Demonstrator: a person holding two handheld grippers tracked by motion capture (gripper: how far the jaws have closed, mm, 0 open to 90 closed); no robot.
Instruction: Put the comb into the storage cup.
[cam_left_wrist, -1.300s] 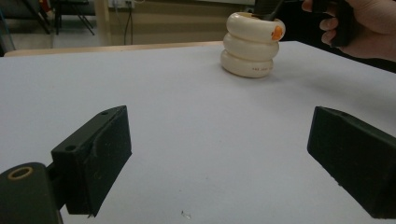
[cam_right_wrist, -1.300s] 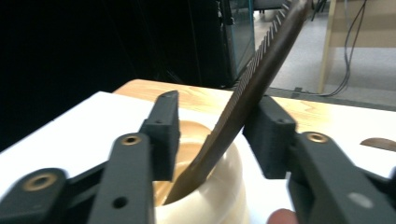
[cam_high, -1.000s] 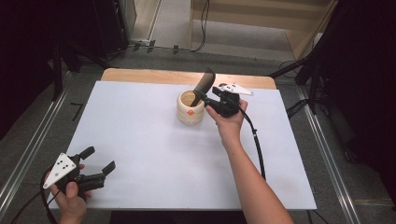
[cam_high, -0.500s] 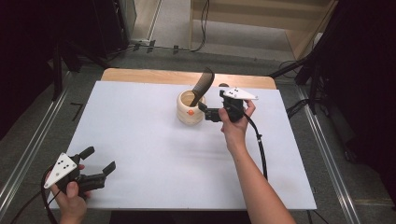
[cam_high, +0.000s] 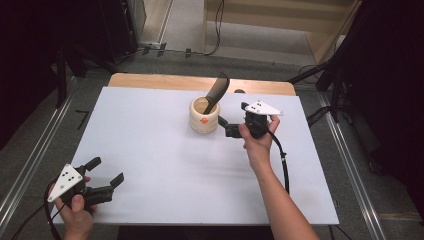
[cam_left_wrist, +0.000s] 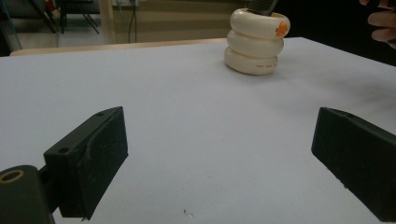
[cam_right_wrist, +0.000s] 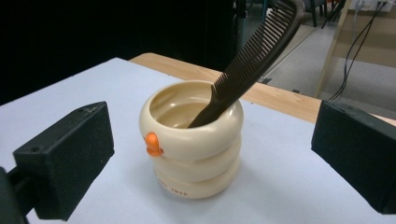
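I saw the big white table top (cam_high: 150, 150) first, with a strip of light brown wood (cam_high: 150, 80) along its far edge. My right hand (cam_high: 257, 142) held the right gripper (cam_high: 227, 127) just to the right of the cream-coloured round cup made of three fat stacked rings (cam_high: 204, 116), near the far middle of the table. Its two black jaws were spread wide, having just been opening, and nothing was between them. In the right gripper view the cup (cam_right_wrist: 194, 144) stood a little way past the jaws, and they did not touch it. My left hand (cam_high: 75, 210) held the left gripper (cam_high: 107, 175) at the near left corner of the table, far from the cup. Its jaws were spread wide too, with only bare table between them, and the cup (cam_left_wrist: 256, 42) looked small and far off in the left gripper view. The long dark brown plastic comb (cam_right_wrist: 252, 60) stood in the cup with its thin handle end down inside. It leaned on the rim and tilted away toward the far side, with its teeth up in the air. The smallest thing I saw was a little orange knob (cam_right_wrist: 153, 143) on the outside of the top ring of the cup.
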